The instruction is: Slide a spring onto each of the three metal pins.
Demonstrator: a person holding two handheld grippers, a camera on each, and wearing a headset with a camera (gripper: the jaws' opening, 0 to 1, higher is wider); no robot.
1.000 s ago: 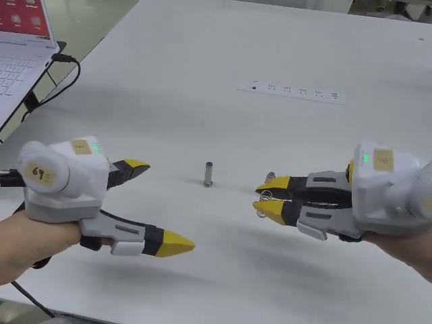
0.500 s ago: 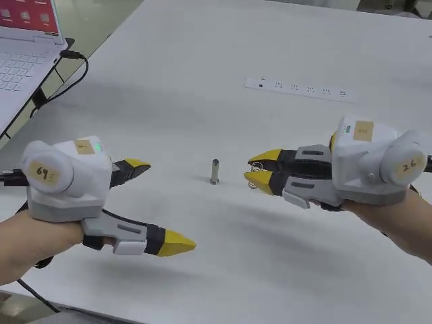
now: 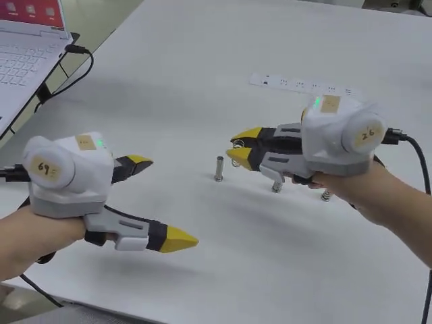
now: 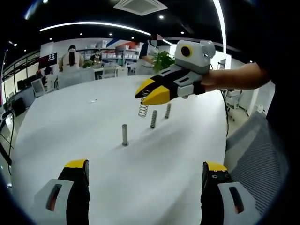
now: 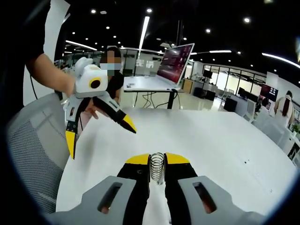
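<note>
Two tools over the white desk [image 3: 169, 81]. The left white-and-yellow tool [image 3: 162, 200], tagged "69", is gaping wide with nothing in it. Next along, a bare short metal pin [image 3: 219, 168] stands upright on the desk. The right white-and-yellow tool [image 3: 241, 145], tagged "26", pinches a small coiled metal spring [image 5: 157, 172], long axis roughly vertical, just right of that pin. Two more upright pins wearing springs [image 3: 277, 187] sit under its body.

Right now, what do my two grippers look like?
The left gripper and the right gripper each have a white and grey body with a round end, a green light, a tan sticker, and black fingers with yellow tips. The left is marked 69, the right 26. A black cable runs from the right one.
</note>
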